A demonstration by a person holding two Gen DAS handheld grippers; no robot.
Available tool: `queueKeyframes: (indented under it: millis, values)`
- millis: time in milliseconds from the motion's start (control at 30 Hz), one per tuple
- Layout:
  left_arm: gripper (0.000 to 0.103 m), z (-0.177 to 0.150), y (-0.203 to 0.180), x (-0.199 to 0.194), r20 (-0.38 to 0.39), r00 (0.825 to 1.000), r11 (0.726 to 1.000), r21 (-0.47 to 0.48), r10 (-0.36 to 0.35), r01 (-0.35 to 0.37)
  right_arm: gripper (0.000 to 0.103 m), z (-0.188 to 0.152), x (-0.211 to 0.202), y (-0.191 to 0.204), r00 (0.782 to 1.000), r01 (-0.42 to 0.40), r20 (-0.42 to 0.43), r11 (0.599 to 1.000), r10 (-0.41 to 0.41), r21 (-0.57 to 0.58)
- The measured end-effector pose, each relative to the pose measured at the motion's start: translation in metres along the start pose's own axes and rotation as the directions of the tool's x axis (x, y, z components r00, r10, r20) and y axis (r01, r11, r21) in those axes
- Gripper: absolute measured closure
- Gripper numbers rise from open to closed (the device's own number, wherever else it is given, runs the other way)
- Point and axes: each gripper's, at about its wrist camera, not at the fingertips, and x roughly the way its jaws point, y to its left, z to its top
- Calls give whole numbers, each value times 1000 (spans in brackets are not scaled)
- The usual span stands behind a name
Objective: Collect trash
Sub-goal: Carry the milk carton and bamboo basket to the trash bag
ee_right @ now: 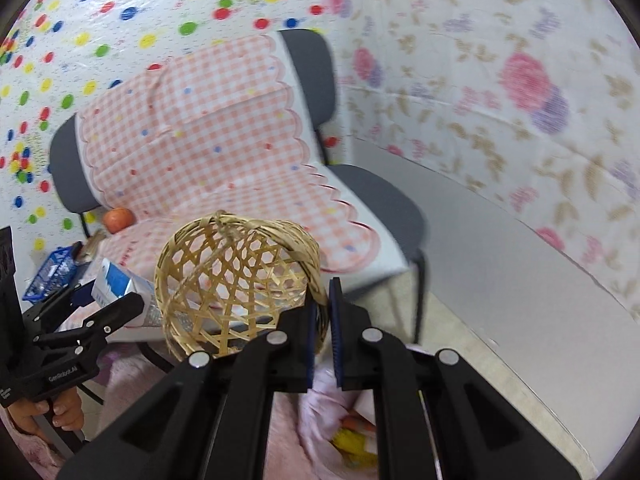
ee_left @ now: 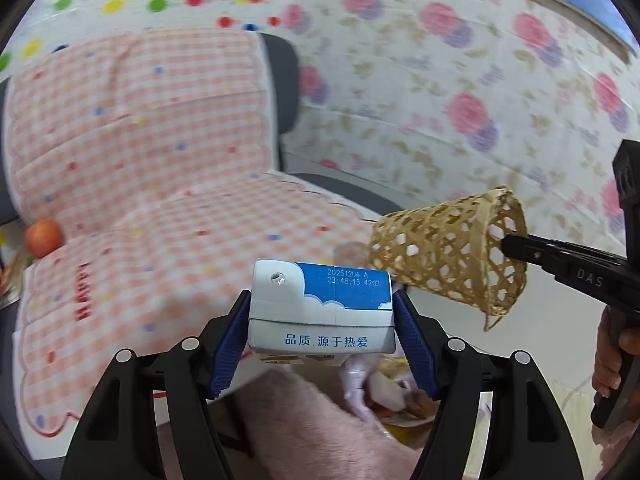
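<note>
A blue and white milk carton (ee_left: 322, 306) lies sideways between the blue pads of my left gripper (ee_left: 322, 320), which is shut on it. The same carton (ee_right: 120, 282) shows at the lower left of the right wrist view, held in the air. My right gripper (ee_right: 323, 312) is shut on the rim of a small woven bamboo basket (ee_right: 236, 280), whose open mouth faces the camera. In the left wrist view that basket (ee_left: 444, 260) hangs tilted just right of the carton, pinched by the right gripper's black fingers (ee_left: 532, 254).
A grey chair (ee_right: 372, 192) draped with a pink checked cloth (ee_left: 140, 152) stands ahead, with an orange fruit (ee_left: 44, 238) beside it. Below lie a pink fluffy mat (ee_left: 304, 424) with wrappers (ee_right: 354, 446). A blue crate (ee_right: 50, 274) sits at the left. Patterned sheets cover the walls.
</note>
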Motion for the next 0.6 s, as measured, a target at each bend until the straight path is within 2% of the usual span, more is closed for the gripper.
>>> queueKeyframes:
  millis: [100, 200, 400, 600]
  values:
    - [34, -3, -26, 15, -35, 995, 996, 24, -90, 91, 96, -16, -15, -25, 998, 60, -11, 997, -60, 48]
    - [34, -5, -49, 32, -73, 986, 987, 47, -147, 151, 96, -31, -27, -48, 992, 123, -27, 988, -121, 97]
    - [34, -8, -79, 49, -109, 971, 973, 74, -211, 219, 96, -64, -32, -79, 976, 207, -99, 967, -193, 147]
    - [34, -13, -94, 61, -157, 960, 963, 95, -234, 251, 96, -78, -22, -90, 966, 238, -144, 959, -217, 152]
